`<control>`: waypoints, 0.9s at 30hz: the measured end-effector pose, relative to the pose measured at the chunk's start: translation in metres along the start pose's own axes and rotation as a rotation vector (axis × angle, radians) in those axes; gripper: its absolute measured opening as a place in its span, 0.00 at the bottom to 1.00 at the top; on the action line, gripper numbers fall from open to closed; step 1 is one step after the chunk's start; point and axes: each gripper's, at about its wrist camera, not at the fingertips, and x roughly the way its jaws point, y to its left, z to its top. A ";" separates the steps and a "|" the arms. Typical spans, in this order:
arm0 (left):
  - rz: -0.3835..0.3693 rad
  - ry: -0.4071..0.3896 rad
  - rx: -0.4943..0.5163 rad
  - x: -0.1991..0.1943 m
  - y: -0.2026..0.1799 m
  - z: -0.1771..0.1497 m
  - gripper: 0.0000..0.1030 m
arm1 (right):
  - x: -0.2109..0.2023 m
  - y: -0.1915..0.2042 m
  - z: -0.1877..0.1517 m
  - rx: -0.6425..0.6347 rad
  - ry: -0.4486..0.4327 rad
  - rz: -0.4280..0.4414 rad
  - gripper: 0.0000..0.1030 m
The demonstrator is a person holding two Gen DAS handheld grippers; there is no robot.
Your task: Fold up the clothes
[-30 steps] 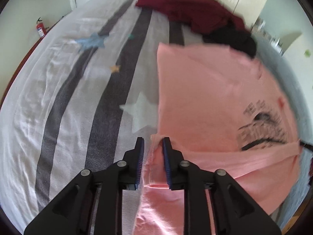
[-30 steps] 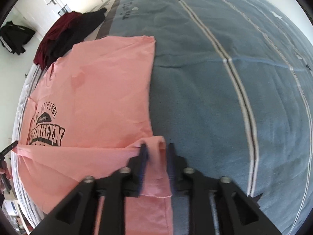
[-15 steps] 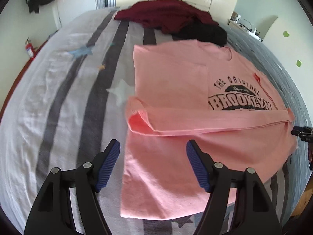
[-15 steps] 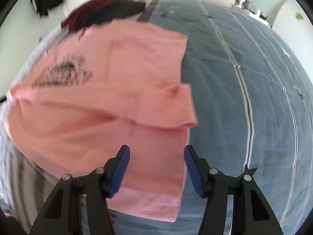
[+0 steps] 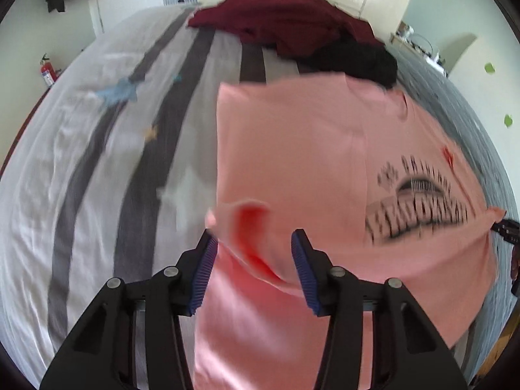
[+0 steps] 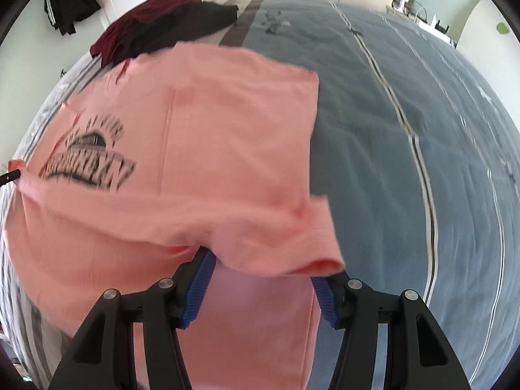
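A pink T-shirt [image 5: 292, 149] with a black print lies on the bed, its lower part folded up over the body. In the left wrist view my left gripper [image 5: 254, 243] is open, its jaws on either side of the fold's left corner. In the right wrist view the same shirt [image 6: 201, 136] shows, and my right gripper [image 6: 263, 268] is open with the fold's right corner draped between its fingers and hiding the fingertips. Both views are blurred by motion.
A heap of dark red clothes [image 5: 286, 22] and black clothes [image 5: 360, 60] lies at the bed's far end. The bed has a grey striped cover [image 5: 97, 162] on the left and a blue quilt [image 6: 406, 113] on the right. A fire extinguisher [image 5: 47, 71] stands by the left wall.
Both grippers let go of the shirt's folded corners and opened wide, pulled back, and have now moved forward again onto the fold's corners, with the left jaws narrower than half a second ago.
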 end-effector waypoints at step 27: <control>0.008 0.025 0.100 -0.014 -0.016 -0.049 0.44 | 0.013 0.042 -0.015 -0.156 0.022 0.037 0.51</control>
